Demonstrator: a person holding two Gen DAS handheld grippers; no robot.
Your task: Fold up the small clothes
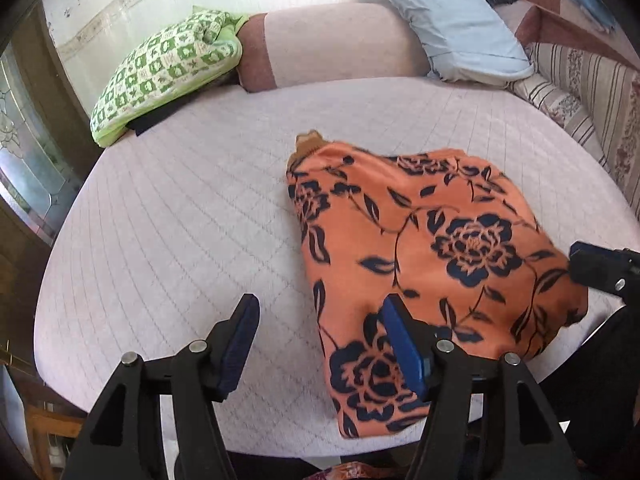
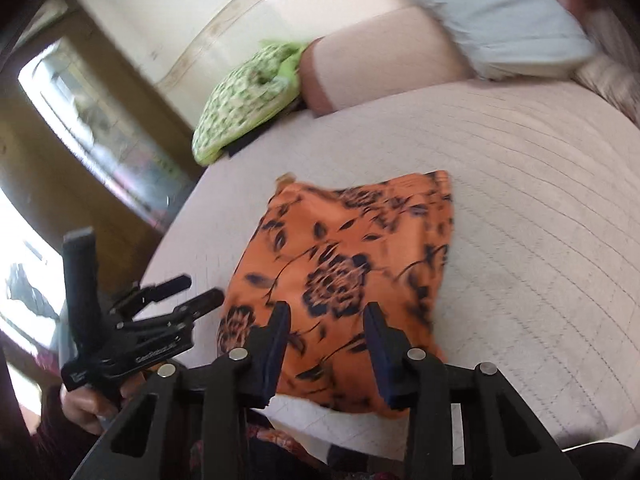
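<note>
An orange garment with dark blue flowers (image 1: 432, 248) lies folded into a rough rectangle on the pale quilted bed (image 1: 180, 220). It also shows in the right wrist view (image 2: 340, 276). My left gripper (image 1: 320, 344) is open and empty, its right finger over the garment's left edge. In the right wrist view the left gripper (image 2: 200, 296) sits just left of the garment. My right gripper (image 2: 326, 352) is open and empty above the garment's near edge. It shows at the right edge of the left wrist view (image 1: 600, 268).
A green patterned cushion (image 1: 168, 68) lies at the far left of the bed on something dark. A pink bolster (image 1: 332, 48) and a light blue pillow (image 1: 452, 16) lie along the back. A striped floral cloth (image 1: 588, 92) lies at the right. A glass door (image 1: 24, 140) stands left.
</note>
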